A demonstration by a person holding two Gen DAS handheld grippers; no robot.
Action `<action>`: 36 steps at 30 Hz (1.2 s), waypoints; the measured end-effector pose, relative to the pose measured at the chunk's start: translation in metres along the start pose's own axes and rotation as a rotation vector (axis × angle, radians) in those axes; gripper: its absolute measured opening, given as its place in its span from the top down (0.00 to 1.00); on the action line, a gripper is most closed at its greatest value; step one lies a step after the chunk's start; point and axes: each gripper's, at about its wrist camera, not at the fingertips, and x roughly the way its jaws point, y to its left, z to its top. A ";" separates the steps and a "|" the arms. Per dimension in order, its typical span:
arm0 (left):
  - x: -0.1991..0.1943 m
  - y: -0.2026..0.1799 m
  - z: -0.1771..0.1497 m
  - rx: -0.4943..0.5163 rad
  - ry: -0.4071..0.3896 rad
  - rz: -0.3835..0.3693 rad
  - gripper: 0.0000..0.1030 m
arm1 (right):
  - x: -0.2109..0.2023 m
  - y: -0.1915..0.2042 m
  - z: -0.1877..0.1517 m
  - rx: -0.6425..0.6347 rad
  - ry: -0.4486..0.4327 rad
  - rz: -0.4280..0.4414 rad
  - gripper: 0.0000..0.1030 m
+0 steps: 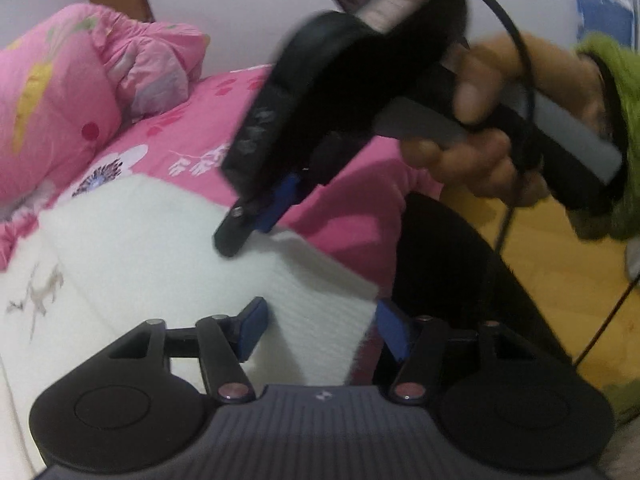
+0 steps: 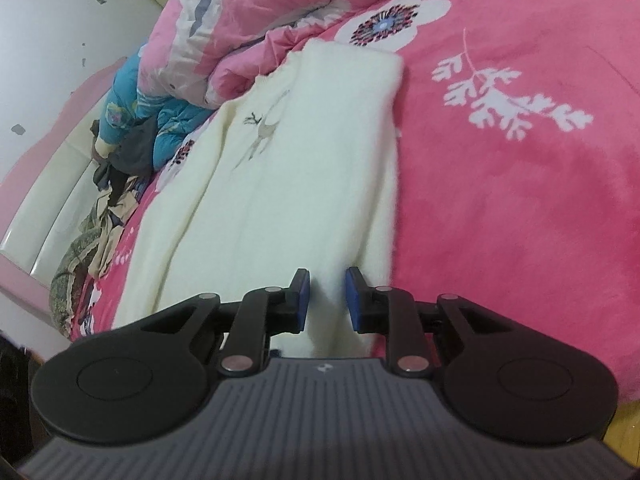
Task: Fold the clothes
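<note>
Evidently straddles the ribbed hem of the white sweater (image 1: 320, 300) with the left gripper (image 1: 320, 328) spread wide, likely to catch that end. Holds the right gripper (image 2: 326, 300) alongside, pads apart, pinching nothing. Lies lengthwise, flat on the pink bed cover (image 2: 500, 200).

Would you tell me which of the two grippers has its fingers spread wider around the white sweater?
The left gripper: its blue pads stand far apart over the white sweater. The right gripper shows only a narrow gap.
</note>
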 end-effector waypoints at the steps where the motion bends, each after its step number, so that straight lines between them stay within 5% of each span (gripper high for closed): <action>1: 0.003 -0.002 0.000 0.010 0.000 0.011 0.39 | 0.002 0.000 0.000 0.001 0.006 0.000 0.81; 4: 0.008 -0.005 0.001 0.030 -0.005 0.034 0.41 | 0.005 -0.002 -0.002 0.001 0.005 0.001 0.82; 9: 0.004 -0.004 0.004 0.029 -0.016 0.042 0.70 | -0.002 -0.002 -0.004 -0.006 -0.023 0.014 0.90; 14: 0.001 -0.002 0.008 0.028 -0.027 0.051 0.81 | -0.011 0.001 0.001 -0.020 -0.039 0.031 0.91; 23: -0.005 -0.006 0.014 0.023 -0.034 0.021 0.80 | -0.021 -0.001 0.007 -0.016 -0.040 0.031 0.91; 30: -0.004 -0.019 0.003 0.097 -0.003 -0.021 0.54 | -0.015 -0.022 -0.006 0.064 -0.024 0.038 0.87; 36: -0.009 -0.019 -0.002 0.091 -0.006 -0.065 0.49 | -0.025 -0.023 -0.025 0.079 0.002 0.096 0.79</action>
